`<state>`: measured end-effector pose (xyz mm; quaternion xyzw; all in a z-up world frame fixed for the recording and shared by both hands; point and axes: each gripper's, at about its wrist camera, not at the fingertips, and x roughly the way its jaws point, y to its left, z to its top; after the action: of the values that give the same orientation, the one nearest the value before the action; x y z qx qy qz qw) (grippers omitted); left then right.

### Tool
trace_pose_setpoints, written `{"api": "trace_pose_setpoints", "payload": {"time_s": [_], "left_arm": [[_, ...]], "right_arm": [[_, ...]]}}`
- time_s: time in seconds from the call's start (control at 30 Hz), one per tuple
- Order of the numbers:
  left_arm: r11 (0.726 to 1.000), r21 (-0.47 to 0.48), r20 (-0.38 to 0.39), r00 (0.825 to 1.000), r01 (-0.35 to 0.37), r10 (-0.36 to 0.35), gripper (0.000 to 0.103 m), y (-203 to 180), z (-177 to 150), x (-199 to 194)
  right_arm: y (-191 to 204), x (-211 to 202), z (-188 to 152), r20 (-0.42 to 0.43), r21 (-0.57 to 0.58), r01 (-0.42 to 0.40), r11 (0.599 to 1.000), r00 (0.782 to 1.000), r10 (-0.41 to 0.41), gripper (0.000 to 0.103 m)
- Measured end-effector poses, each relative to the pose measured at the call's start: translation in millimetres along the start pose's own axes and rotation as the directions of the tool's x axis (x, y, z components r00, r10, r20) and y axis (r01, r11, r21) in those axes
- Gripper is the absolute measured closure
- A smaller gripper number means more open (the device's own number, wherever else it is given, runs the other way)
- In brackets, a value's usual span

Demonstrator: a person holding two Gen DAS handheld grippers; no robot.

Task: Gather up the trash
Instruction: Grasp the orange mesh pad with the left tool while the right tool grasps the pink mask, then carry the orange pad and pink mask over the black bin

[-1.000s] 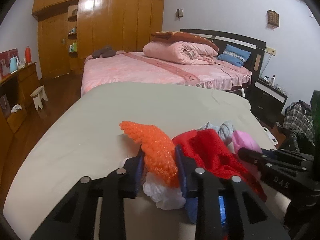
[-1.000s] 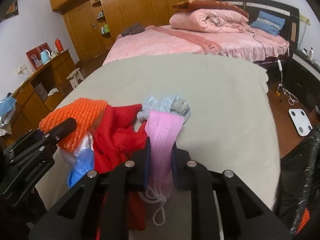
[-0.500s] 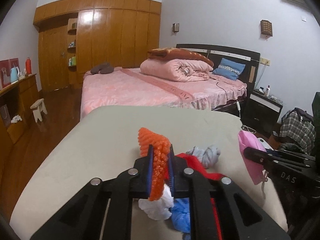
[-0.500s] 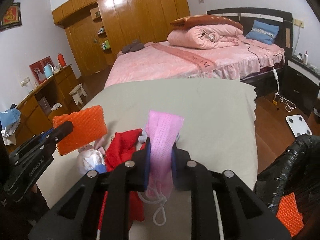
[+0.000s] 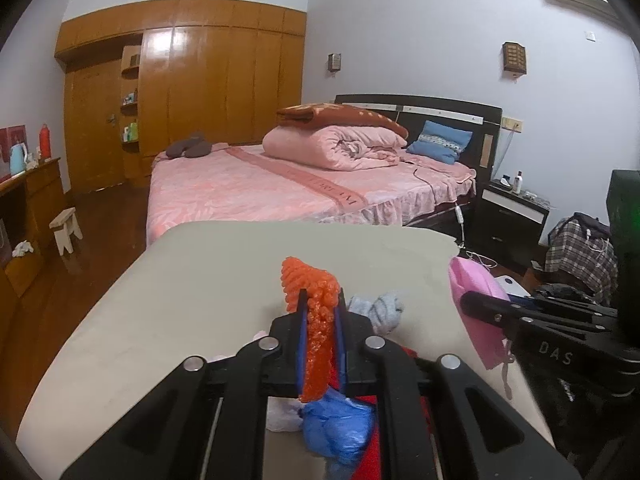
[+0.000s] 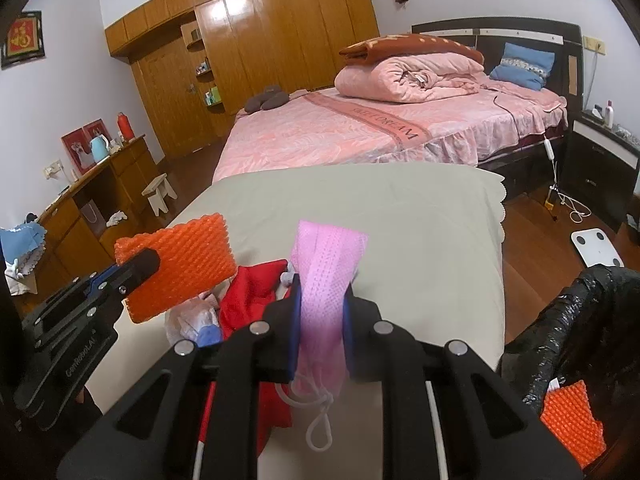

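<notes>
My left gripper [image 5: 319, 312] is shut on an orange bubble-wrap piece [image 5: 316, 312] and holds it above the beige-covered table [image 5: 192, 280]; it also shows in the right wrist view [image 6: 180, 264]. My right gripper [image 6: 322, 300] is shut on a pink face mask [image 6: 324, 280], lifted off the table; the mask also shows in the left wrist view [image 5: 476, 300]. On the table lie a red cloth [image 6: 252, 292], a grey rag [image 5: 380, 308], a blue plastic wad [image 5: 336, 428] and white crumpled plastic [image 6: 192, 316].
A black trash bag [image 6: 580, 320] stands open at the lower right with an orange piece [image 6: 572, 428] inside. A pink bed [image 5: 280, 188] lies beyond the table. A wooden desk [image 6: 100, 188] and stool [image 6: 160, 196] stand left, a nightstand [image 5: 508, 216] and a white floor scale [image 6: 596, 246] right.
Both grippers have lifted up and back from the trash pile, the left carrying the orange bubble wrap and the right the pink mask. The black bag has come into the right view.
</notes>
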<state>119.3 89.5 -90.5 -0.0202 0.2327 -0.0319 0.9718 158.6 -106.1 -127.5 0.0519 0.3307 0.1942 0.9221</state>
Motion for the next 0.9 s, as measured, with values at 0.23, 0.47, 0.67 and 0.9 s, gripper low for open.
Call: {"api": "trace_pose_setpoints", "payload": {"time_s": [0.23, 0.47, 0.67, 0.9], "left_arm": [[0.999, 0.007, 0.033, 0.999, 0.037, -0.038, 0.092, -15, 10, -9], [0.997, 0.021, 0.061, 0.995, 0.079, -0.080, 0.092, -36, 20, -18], [0.992, 0.038, 0.073, 0.990, 0.120, -0.123, 0.092, -55, 24, -22], [0.981, 0.069, 0.077, 0.979, 0.184, -0.189, 0.092, -87, 29, -24]], "right_arm": [[-6, -19, 5, 0.028, 0.004, 0.005, 1.000, 1.000, -0.005, 0.087], [-16, -40, 7, 0.059, 0.010, 0.028, 1.000, 0.998, -0.029, 0.087], [-27, -58, 8, 0.084, 0.020, 0.050, 0.999, 0.995, -0.051, 0.087], [-47, -84, 5, 0.111, 0.043, 0.096, 0.994, 0.989, -0.100, 0.087]]}}
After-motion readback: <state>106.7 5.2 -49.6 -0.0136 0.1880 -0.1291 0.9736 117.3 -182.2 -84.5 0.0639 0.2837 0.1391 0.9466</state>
